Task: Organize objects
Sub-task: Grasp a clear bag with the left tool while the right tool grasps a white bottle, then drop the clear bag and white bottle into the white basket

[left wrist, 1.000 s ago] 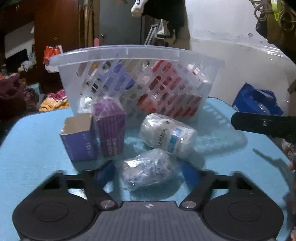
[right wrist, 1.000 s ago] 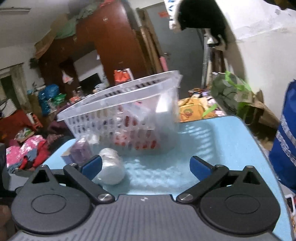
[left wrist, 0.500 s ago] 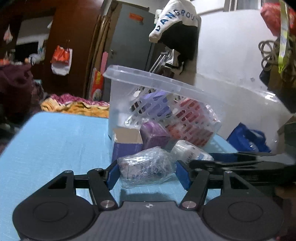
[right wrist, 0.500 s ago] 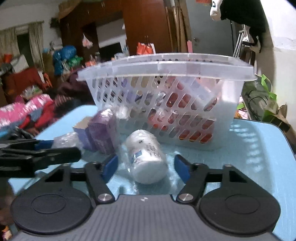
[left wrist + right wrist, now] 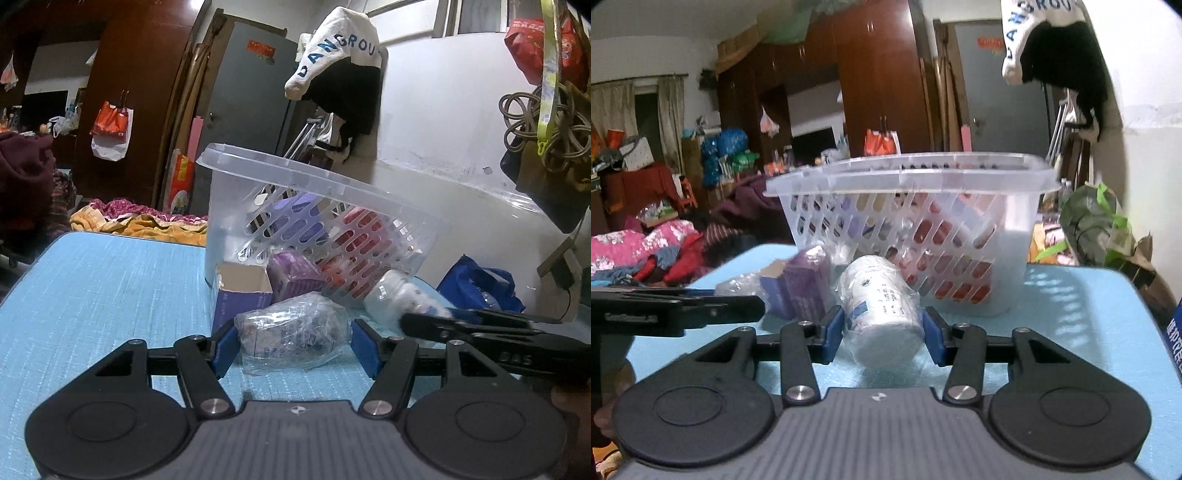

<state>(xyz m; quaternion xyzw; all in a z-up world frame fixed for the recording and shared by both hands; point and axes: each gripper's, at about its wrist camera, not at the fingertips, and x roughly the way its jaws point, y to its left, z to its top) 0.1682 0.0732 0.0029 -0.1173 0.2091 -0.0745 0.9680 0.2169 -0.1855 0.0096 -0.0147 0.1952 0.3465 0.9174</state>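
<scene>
Right wrist view: my right tool (image 5: 882, 332), jaws just closing, grips the wrapped white bottle (image 5: 881, 302); left tool (image 5: 291, 345) clamps a plastic-wrapped packet (image 5: 291, 334); both remain on the table (image 5: 92, 280) outside the part-filled basket (image 5: 912, 177).

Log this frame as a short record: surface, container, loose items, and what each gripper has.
surface: light blue table
container: clear slotted basket, purple and red packs inside
loose items: open purple box and purple pack in front of the basket
left gripper: pads against plastic-wrapped bundle
right gripper: jaws just closing, pads at the sides of the wrapped white bottle, which lies on its side
</scene>
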